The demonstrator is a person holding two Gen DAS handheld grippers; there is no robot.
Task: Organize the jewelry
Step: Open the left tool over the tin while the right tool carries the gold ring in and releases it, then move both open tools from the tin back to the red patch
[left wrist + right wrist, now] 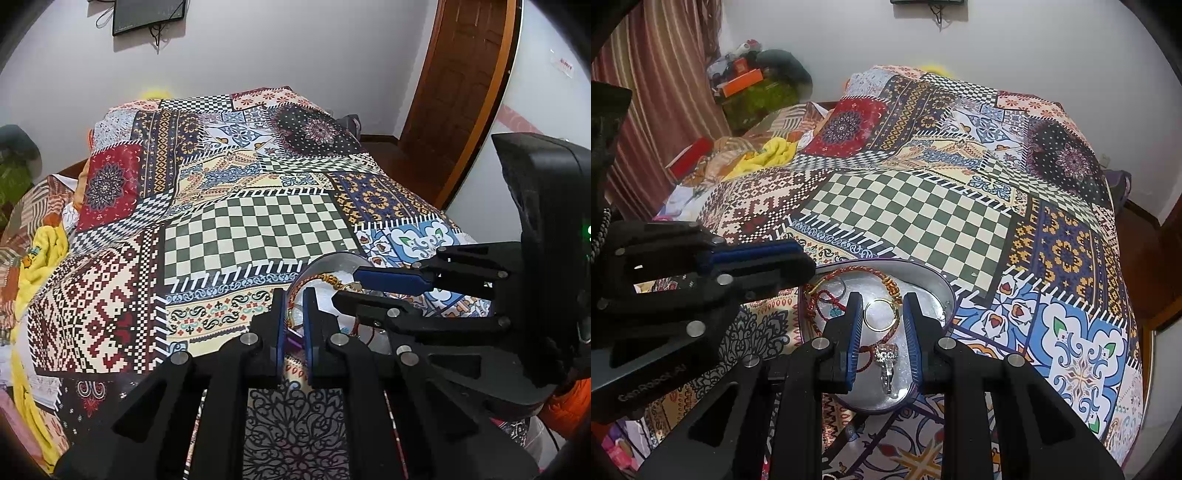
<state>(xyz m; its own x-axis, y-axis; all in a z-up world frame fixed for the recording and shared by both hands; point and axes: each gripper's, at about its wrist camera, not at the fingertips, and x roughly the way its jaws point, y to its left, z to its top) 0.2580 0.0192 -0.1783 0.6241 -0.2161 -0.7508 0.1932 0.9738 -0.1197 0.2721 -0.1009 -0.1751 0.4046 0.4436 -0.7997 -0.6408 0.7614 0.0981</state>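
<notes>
A round silver tin (923,284) lies on the patterned bedspread and holds jewelry: a gold ring (882,314), a silver ring with stones (886,356) and a red-and-gold braided bracelet (864,274). My right gripper (882,306) is open above the tin, its fingers on either side of the gold ring. My left gripper (293,302) is at the tin's left rim (334,258), its blue pads closed to a narrow gap around the tin's rim (293,295); it also shows at the left of the right wrist view (809,266). The right gripper shows in the left wrist view (343,288).
The bed (258,229) is covered by a patchwork-print spread. Yellow cloth and clutter (768,151) lie along its left side. A wooden door (461,92) stands at the right, and a dark screen (147,14) hangs on the white wall.
</notes>
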